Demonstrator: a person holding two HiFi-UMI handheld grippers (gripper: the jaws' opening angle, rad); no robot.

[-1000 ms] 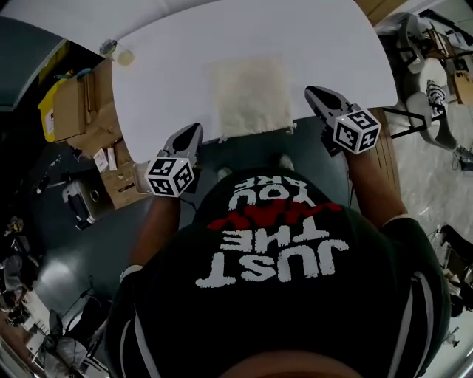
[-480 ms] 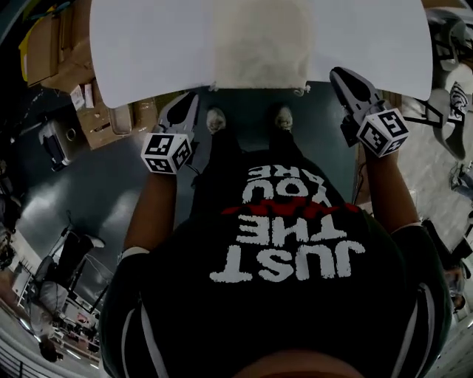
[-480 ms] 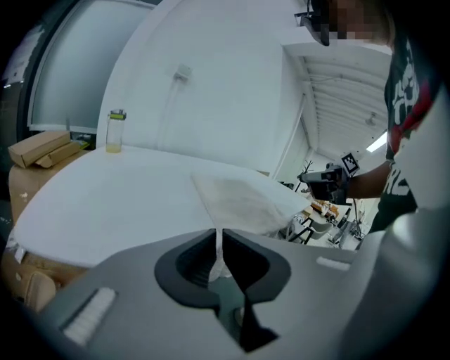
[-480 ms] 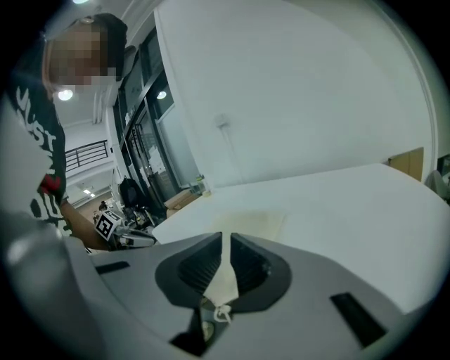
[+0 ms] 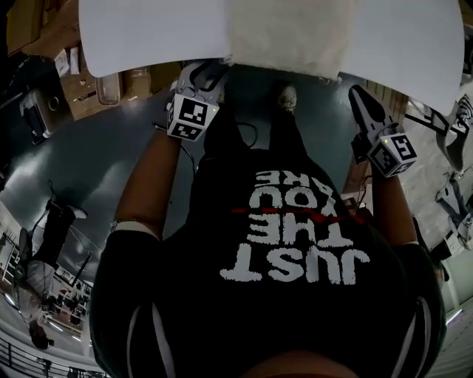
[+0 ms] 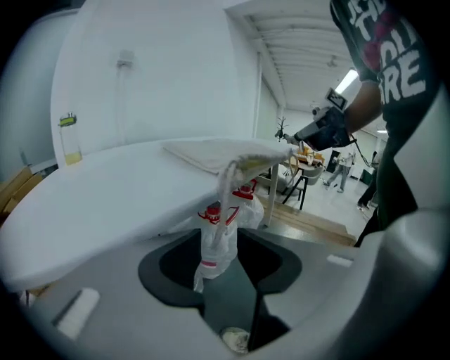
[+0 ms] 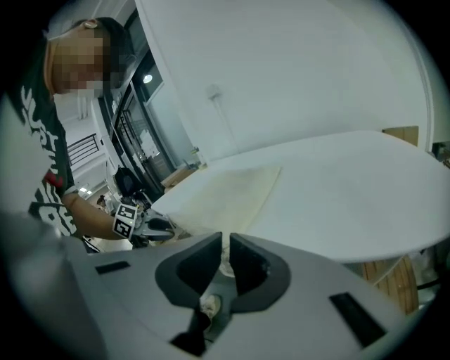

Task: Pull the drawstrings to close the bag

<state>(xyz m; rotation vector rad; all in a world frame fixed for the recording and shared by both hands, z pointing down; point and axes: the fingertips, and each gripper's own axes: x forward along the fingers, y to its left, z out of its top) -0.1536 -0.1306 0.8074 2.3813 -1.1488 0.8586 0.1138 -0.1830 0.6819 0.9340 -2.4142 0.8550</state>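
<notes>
A cream drawstring bag (image 5: 288, 37) lies flat on the white table (image 5: 148, 29), its mouth at the near edge. My left gripper (image 5: 211, 70) is at the bag's near left corner. In the left gripper view its jaws are opening and stand wide around the gap (image 6: 221, 246). A pale drawstring (image 6: 228, 184) hangs from the bag's corner (image 6: 211, 151) just ahead of them, and no pad touches it. My right gripper (image 5: 357, 94) hovers off the near right corner, below the table's edge. Its jaws (image 7: 226, 247) are shut, with only a pale sliver in the slit.
Cardboard boxes (image 5: 44, 22) and a clear container (image 5: 107, 88) stand on the floor at the left. The person's shoes (image 5: 287, 96) are under the table's near edge. Chairs (image 5: 458, 111) stand at the right. A small bottle (image 6: 68, 137) sits far back on the table.
My left gripper has risen to the bag's near left corner at the table's edge, and its jaws have spread apart. The right gripper stays shut near the right corner.
</notes>
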